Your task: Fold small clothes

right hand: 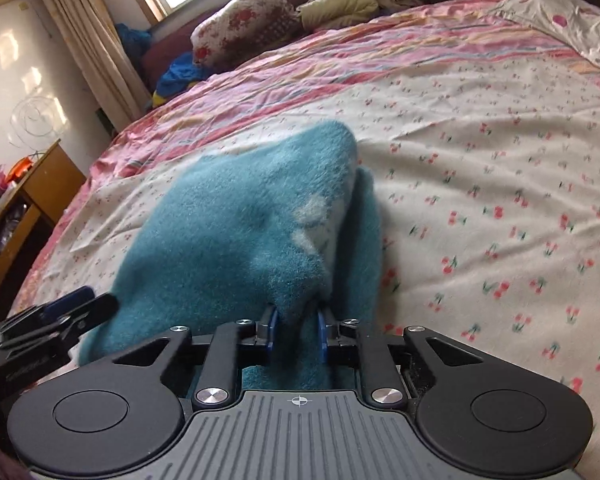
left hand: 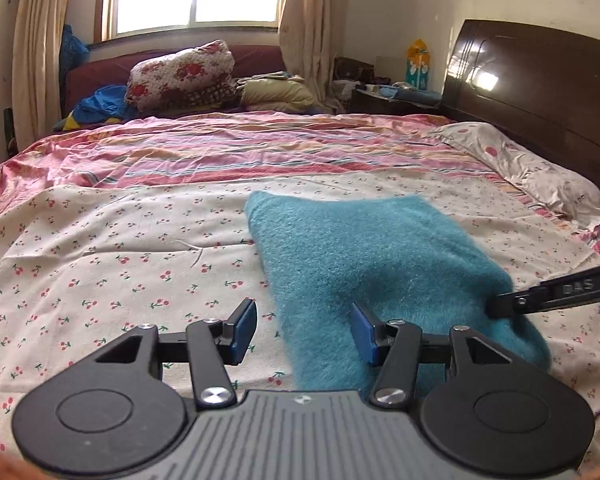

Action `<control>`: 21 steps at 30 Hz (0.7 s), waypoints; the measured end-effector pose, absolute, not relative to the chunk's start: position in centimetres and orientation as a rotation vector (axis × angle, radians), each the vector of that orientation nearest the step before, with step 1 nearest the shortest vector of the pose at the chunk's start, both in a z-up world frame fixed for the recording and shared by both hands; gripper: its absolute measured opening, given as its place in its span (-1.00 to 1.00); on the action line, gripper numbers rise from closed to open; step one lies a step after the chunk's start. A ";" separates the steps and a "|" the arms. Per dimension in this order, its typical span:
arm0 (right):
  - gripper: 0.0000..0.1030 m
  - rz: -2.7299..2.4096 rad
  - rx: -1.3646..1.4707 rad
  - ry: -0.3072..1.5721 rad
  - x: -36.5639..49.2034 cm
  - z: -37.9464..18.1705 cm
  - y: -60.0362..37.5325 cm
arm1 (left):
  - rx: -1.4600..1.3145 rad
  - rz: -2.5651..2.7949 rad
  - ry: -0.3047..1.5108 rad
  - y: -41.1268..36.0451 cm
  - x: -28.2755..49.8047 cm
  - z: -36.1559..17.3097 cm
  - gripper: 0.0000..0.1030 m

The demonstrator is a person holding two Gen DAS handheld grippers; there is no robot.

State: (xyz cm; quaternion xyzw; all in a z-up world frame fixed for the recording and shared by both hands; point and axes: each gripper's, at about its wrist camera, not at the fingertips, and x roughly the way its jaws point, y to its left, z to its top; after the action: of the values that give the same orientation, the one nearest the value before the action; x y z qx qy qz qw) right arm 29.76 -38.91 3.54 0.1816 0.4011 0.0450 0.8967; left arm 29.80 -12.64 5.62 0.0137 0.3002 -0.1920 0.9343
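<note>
A fuzzy teal garment [left hand: 364, 264] lies on the cherry-print bed sheet [left hand: 100, 256], partly folded over itself. My left gripper [left hand: 304, 332] is open and empty, its left finger over the sheet and its right finger over the garment's near left edge. My right gripper [right hand: 296, 330] is shut on a bunched near edge of the teal garment [right hand: 236, 232], lifting a fold that shows pale patches. The right gripper also shows in the left wrist view [left hand: 500, 306], at the garment's right edge. The left gripper shows at the left of the right wrist view [right hand: 88, 304].
A striped pink quilt [left hand: 236, 152] covers the far half of the bed. A pillow [left hand: 540, 168] lies by the dark headboard [left hand: 540, 76] at right. Piled bedding [left hand: 180, 76] sits under the window. A wooden desk [right hand: 28, 200] stands left of the bed.
</note>
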 end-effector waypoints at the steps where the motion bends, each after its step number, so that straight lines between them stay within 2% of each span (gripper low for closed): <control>1: -0.68 0.089 0.385 0.840 29.7 3.1 -38.9 | 0.027 -0.394 0.629 -12.7 29.9 5.3 0.12; 5: -0.61 0.085 0.361 0.823 28.5 2.5 -38.1 | 0.023 -0.400 0.641 -12.2 29.7 4.7 0.13; 7: -0.32 0.090 0.377 0.807 28.2 3.3 -38.4 | -0.012 -0.402 0.644 -11.3 29.9 5.3 0.13; 12: 0.24 0.073 0.428 0.742 27.9 4.1 -39.6 | -0.113 -0.437 0.700 -9.9 31.7 5.4 0.13; 17: 0.50 0.096 0.420 0.789 29.7 1.8 -38.8 | -0.181 -0.522 0.739 -10.5 32.2 4.4 0.16; 19: 0.60 0.107 0.455 0.809 30.4 0.7 -39.3 | -0.150 -0.544 0.740 -11.1 32.3 4.1 0.22; 21: 0.64 0.132 0.516 0.827 30.8 -0.1 -40.1 | -0.105 -0.551 0.744 -11.6 32.8 3.5 0.42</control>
State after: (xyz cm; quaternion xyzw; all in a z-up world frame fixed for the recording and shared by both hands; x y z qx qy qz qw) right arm 30.79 -40.08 -0.13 0.2477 0.3971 0.0632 0.8814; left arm 32.84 -11.56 3.46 -0.0507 0.3589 -0.2656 0.8934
